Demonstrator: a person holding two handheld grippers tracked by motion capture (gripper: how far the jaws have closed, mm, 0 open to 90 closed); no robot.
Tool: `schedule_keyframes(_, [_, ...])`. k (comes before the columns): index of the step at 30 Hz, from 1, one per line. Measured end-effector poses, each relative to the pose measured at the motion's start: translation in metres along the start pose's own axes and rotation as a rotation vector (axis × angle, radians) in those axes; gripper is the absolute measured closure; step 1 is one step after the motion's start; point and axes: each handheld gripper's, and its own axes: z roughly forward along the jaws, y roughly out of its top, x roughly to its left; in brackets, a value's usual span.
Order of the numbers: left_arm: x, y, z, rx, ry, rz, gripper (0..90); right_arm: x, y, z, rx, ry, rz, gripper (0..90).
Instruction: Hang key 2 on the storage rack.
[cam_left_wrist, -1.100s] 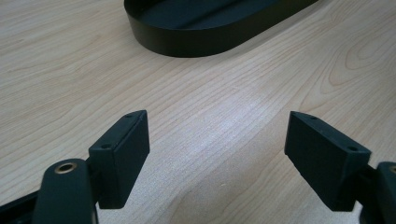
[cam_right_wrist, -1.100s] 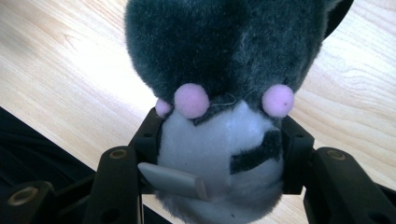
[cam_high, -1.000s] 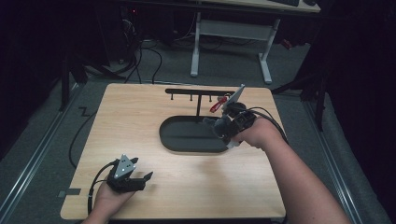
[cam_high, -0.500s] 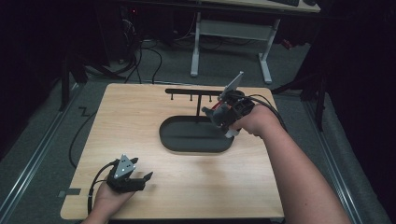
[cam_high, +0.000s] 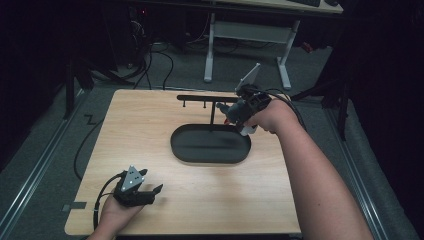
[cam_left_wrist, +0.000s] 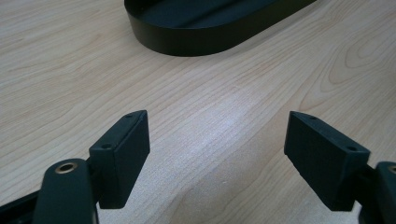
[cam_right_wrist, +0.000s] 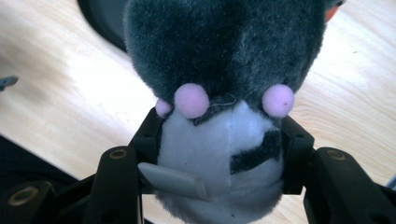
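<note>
the right gripper is clamped on a grey-and-white plush toy held by the black hook rack above the oval tray, so the soft body could squish loose and drop, while the left gripper sits wide open and empty.

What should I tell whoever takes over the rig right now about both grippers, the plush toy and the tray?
Right gripper: shut on the grey-and-white plush toy, held above the table near the black rack, beyond the tray's far right end.
Left gripper: open, nothing between its jaws, resting low at the near left of the table.
Black oval tray: mid-table, nothing in it.
Done: toy gripped and off the table.
Left: probably setting the toy down or hanging it; the goal isn't evident.
</note>
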Motion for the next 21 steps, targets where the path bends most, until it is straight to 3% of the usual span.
schedule_keyframes(4, [0.0,0.0,0.0,-0.002,-0.001,-0.002,22.8,-0.002,0.003,0.003,-0.012,-0.04,0.012,47.9])
schedule_keyframes(8, [0.0,0.0,0.0,0.001,-0.004,0.001,22.9,0.0,0.002,0.017,0.016,-0.06,0.0,47.9])
schedule_keyframes(13, [-0.001,0.0,0.001,0.004,-0.004,0.003,22.9,0.0,0.002,0.039,0.043,-0.05,-0.002,47.9])
schedule_keyframes(21, [-0.001,0.0,0.001,0.006,-0.004,0.004,23.0,-0.002,0.004,0.067,0.029,-0.029,-0.008,47.0])
